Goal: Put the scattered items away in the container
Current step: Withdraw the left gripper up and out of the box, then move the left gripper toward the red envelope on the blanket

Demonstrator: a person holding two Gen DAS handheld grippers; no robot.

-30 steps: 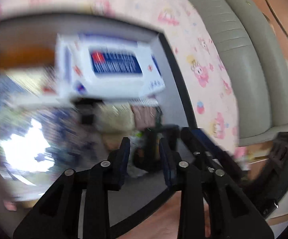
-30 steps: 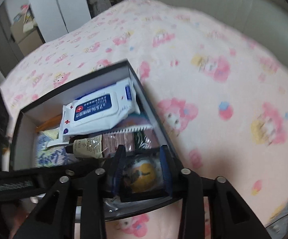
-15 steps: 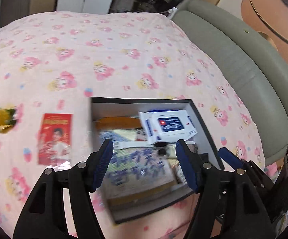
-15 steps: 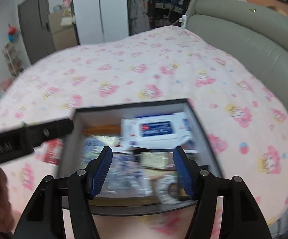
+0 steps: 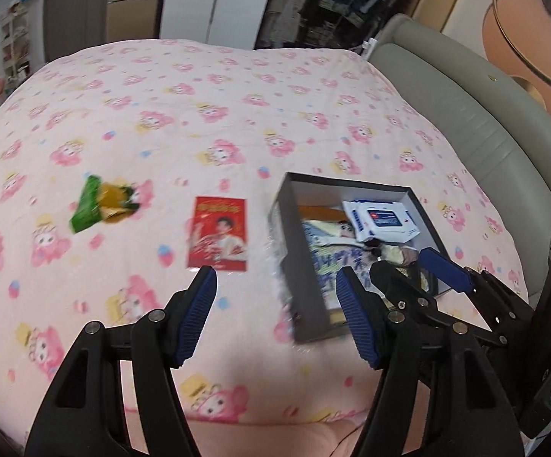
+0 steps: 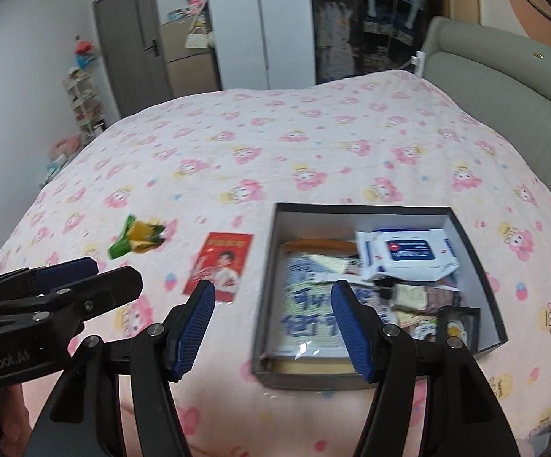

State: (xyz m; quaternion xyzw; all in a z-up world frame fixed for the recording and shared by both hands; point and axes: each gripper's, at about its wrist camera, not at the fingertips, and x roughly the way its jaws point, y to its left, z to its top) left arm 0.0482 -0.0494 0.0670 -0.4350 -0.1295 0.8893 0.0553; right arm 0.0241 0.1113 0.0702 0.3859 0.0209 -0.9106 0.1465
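A dark box (image 5: pixel 298 266) (image 6: pixel 266 289) sits on the pink bed, holding a white wipes pack (image 5: pixel 380 219) (image 6: pixel 408 253) and several other packets. A red packet (image 5: pixel 218 238) (image 6: pixel 220 266) lies flat left of the box. A green and yellow wrapper (image 5: pixel 104 203) (image 6: pixel 138 238) lies further left. My left gripper (image 5: pixel 275 308) is open and empty, held above the bed near the box's near left corner. My right gripper (image 6: pixel 271 320) is open and empty, above the box's left wall. The left gripper also shows in the right wrist view (image 6: pixel 66 289).
The pink patterned bedspread (image 5: pixel 207 122) covers the whole bed. A grey padded headboard (image 5: pixel 477 122) (image 6: pixel 504 87) runs along the right. Wardrobes, a door and shelves stand beyond the far end of the bed (image 6: pixel 199 38).
Both grippers have opened wide and pulled back up out of the box, and both views have swung left to show the red packet and wrapper.
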